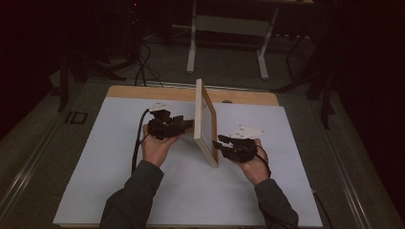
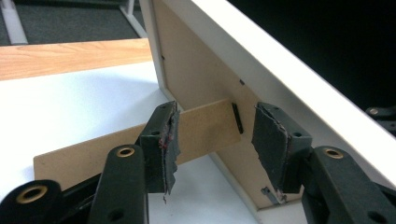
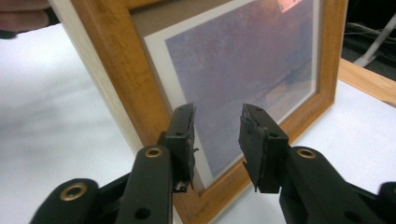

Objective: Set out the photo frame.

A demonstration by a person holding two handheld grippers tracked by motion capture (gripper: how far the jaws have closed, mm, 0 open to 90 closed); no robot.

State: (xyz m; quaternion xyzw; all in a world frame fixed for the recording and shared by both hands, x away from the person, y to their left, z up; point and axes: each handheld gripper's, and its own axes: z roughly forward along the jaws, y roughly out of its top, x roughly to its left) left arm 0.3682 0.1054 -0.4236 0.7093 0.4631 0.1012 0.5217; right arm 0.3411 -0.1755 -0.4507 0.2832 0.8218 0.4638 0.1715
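Currently picture frame (image 1: 206, 121) stands upright on bench (image 1: 119, 191); left claw (image 2: 212, 140) agape at its back strut (image 2: 116, 147), right claw (image 3: 217, 140) agape, gripping nothing.

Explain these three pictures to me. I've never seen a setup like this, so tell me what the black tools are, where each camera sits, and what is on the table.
A person sits at a table covered with a white sheet and holds a hand-operated two-jaw tool in each hand. The high view looks down from above the person: the left gripper is behind a wooden picture frame, the right gripper in front of it. The frame stands upright on the sheet. The other two pictures come from cameras riding on the tools. The left gripper view shows the frame's brown back and its fold-out stand between open jaws. The right gripper view shows the frame's front with a bluish print, jaws open just before it. Neither tool grips anything.
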